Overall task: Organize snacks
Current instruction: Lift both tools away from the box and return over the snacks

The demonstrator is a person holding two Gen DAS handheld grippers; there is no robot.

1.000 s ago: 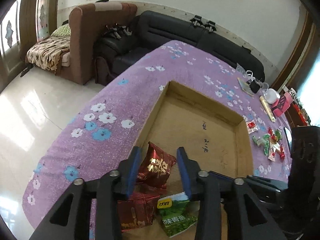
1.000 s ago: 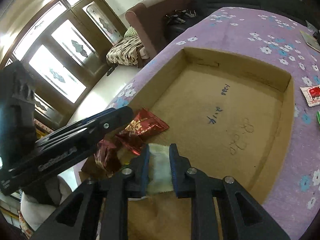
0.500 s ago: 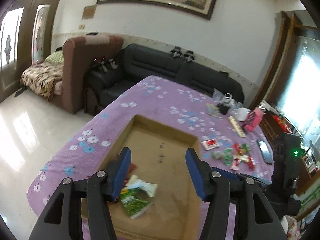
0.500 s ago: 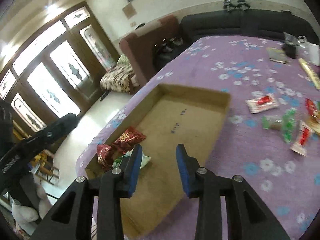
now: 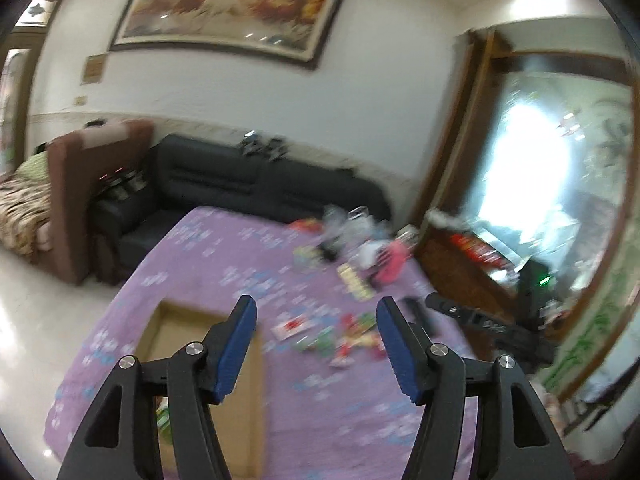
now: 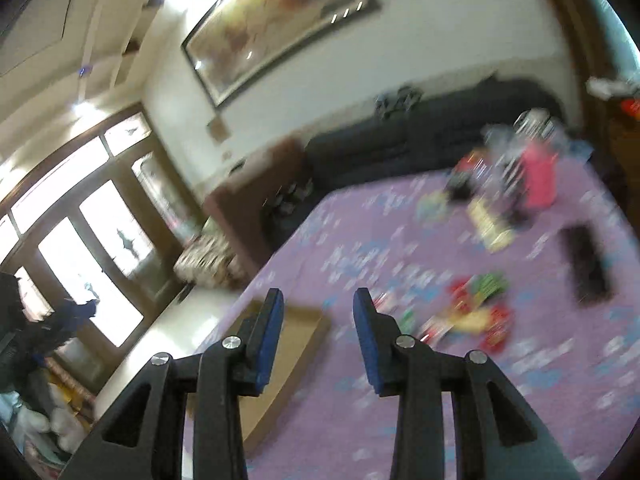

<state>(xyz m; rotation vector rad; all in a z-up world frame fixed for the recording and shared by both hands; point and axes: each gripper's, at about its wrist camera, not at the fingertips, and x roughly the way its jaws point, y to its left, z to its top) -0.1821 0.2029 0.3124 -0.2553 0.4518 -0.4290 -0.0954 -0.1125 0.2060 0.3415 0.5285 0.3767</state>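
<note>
A shallow cardboard box [image 5: 180, 332] sits on the purple flowered tablecloth [image 5: 240, 248] at the lower left; a green packet [image 5: 162, 416] shows in its near corner. Loose red, green and yellow snack packets [image 5: 344, 336] lie in a blurred heap to its right. My left gripper [image 5: 316, 304] hangs high above the table, its jaws opening with nothing between them. My right gripper [image 6: 319, 294] is open and empty too, above the gap between the box [image 6: 296, 320] and the snack heap [image 6: 476, 312]. Its black body [image 5: 480, 322] shows at the right of the left wrist view.
Past the snacks lie a long yellow box [image 5: 354, 282], a pink item [image 5: 392, 264], clutter and a black flat device [image 6: 586, 264]. A black sofa [image 5: 260, 184] and a brown armchair [image 5: 80, 184] stand beyond the table, a wooden cabinet [image 5: 460, 276] to the right.
Both grippers let go of their packets, which stayed in the box. Both then rose, opened wider and swung right, so the box slid to the lower left and the loose snacks came into view.
</note>
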